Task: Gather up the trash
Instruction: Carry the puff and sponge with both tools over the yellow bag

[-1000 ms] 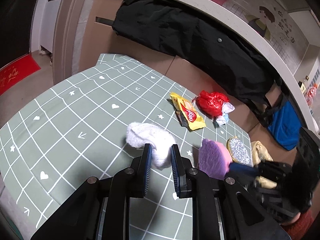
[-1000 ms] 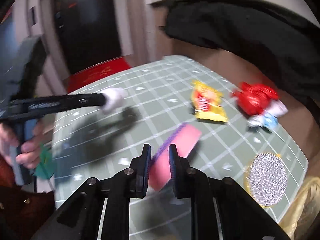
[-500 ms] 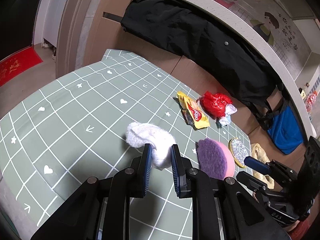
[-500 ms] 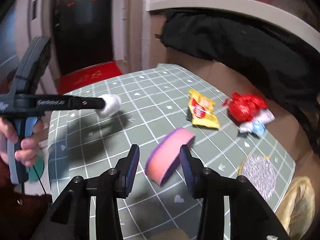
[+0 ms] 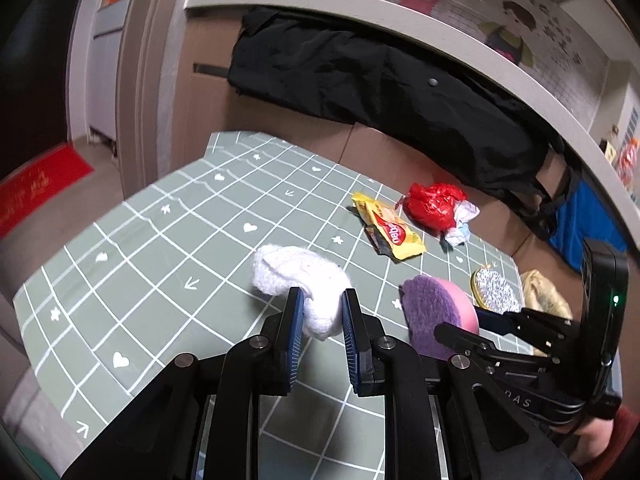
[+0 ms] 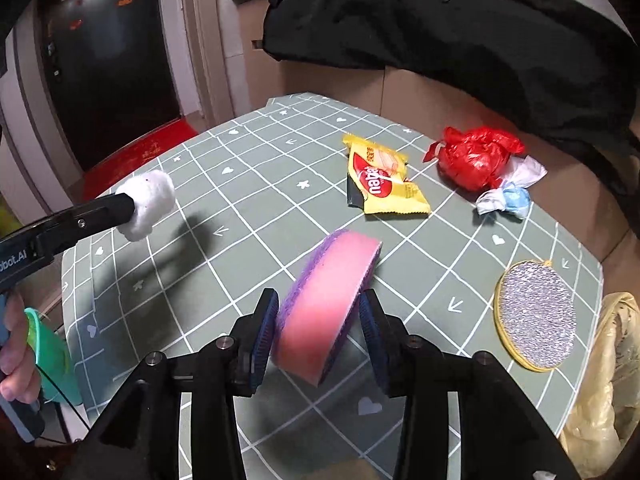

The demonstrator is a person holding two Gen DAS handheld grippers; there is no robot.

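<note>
My left gripper (image 5: 319,307) is shut on a white fluffy wad (image 5: 301,280) and holds it above the green checked table (image 5: 168,236); the wad also shows in the right wrist view (image 6: 148,203). My right gripper (image 6: 318,312) has its jaws spread wide around a pink and purple round sponge (image 6: 326,304), which stands tilted on edge between them; it also shows in the left wrist view (image 5: 434,314). A yellow snack wrapper (image 6: 382,184) and a red plastic bag (image 6: 476,160) with a white and blue scrap (image 6: 510,194) lie farther back.
A round silver scouring pad (image 6: 536,314) lies at the table's right edge beside a yellowish plastic bag (image 6: 604,380). A black coat (image 5: 380,80) hangs behind the table. A green bowl (image 6: 50,356) is at the left.
The right gripper has opened wider around the sponge, which now stands between the pads. The left gripper has kept the white wad and lifted slightly.
</note>
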